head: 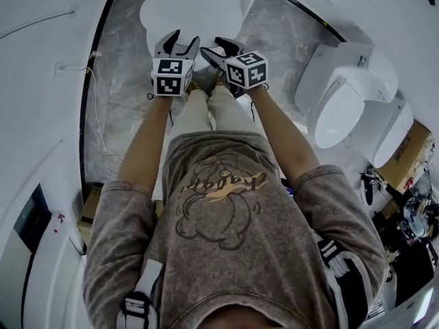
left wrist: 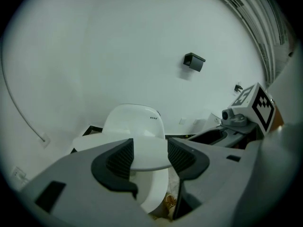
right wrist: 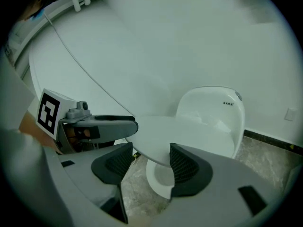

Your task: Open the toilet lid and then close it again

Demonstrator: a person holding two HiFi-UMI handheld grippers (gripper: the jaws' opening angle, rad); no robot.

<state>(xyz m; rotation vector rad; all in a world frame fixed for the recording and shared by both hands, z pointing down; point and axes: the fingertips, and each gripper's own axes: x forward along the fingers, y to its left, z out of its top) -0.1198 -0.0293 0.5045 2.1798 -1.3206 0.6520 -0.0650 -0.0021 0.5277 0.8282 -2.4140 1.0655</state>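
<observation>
While the white toilet lid point(right wrist: 199, 134) sits part-raised above the bowl point(right wrist: 158, 176), the left hand-held gripper point(left wrist: 150, 150) and right hand-held gripper point(right wrist: 150, 152) gape wide, its front rim between their jaws.

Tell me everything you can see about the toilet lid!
The toilet lid is white, smooth and shiny, like hard plastic, with a rounded front. It is lifted partway: a gap shows between it and the bowl underneath. Its back end meets the toilet's upright back. Its front edge sits at the open jaws of the left gripper and right gripper; whether they touch it is unclear.
</observation>
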